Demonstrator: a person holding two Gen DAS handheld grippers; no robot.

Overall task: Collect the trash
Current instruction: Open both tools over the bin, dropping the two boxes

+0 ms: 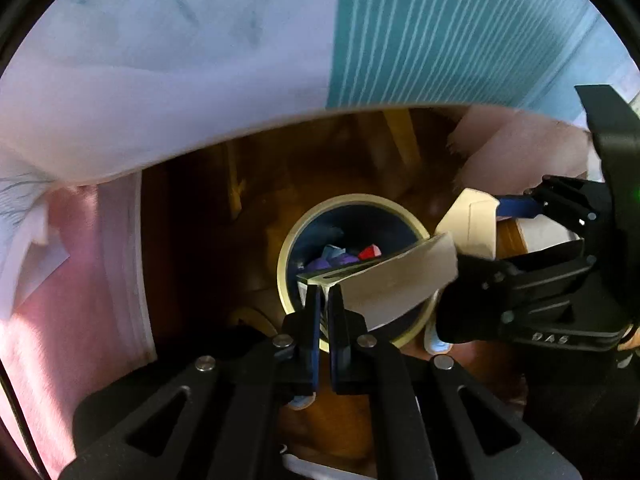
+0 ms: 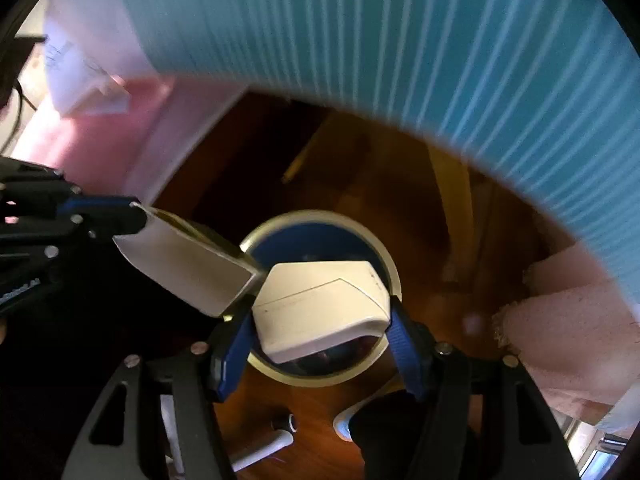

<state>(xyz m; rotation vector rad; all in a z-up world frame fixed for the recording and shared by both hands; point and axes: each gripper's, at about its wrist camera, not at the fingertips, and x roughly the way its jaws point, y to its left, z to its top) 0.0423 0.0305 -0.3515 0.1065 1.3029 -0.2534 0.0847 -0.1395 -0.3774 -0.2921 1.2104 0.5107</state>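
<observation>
Both claws hung over the bin [image 2: 394, 276]: left claw [image 1: 325, 300] clamped a card [image 1: 400, 280], right claw [image 2: 320, 320] a box [image 2: 320, 308]. Scraps [image 1: 340, 258] lay binned; both pieces remained undropped.

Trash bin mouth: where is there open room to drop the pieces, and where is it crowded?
The bin mouth lies open on its far side, between rim and the trash inside. The near side is crowded: the left tool holds a flat card, and the right tool holds a cream box above the opening.

Two flattened cream cartons [image 2: 320, 312] [image 1: 396, 284] hang tilted above the blue, cream-rimmed bin [image 1: 360, 220].
</observation>
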